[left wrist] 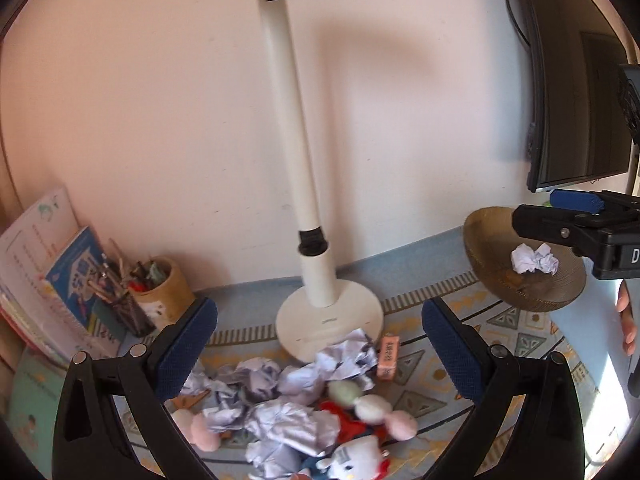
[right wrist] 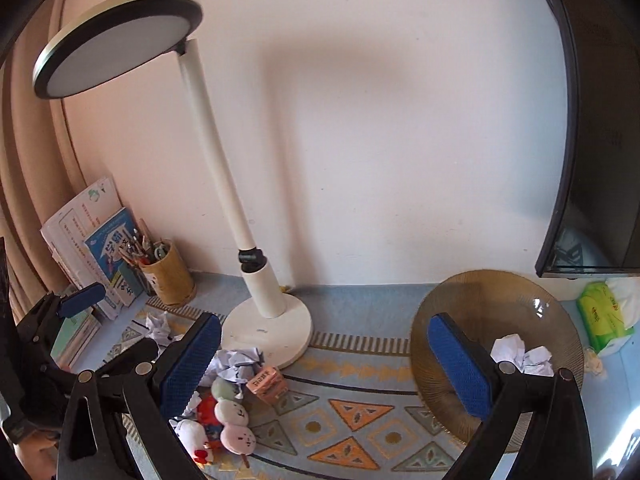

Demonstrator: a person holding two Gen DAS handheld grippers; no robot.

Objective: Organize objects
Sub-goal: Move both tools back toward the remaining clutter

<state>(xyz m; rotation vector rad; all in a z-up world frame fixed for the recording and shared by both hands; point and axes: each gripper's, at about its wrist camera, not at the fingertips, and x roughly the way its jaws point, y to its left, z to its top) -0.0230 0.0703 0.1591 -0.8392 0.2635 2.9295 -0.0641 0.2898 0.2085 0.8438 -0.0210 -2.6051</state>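
White lamp behind paper wads, plush toys; both grippers apart, empty.

L hand-held gripper is held w/ jaws spread wide, nothing clamped betw. the blue pads; it is tilted down toward the surface. R hand-held gripper is likewise held open and empty, pads well apart, angled downward. In the L wrist view the R unit is seen at the right edge, w/ fingertips of the person's hand glimpsed just below it.
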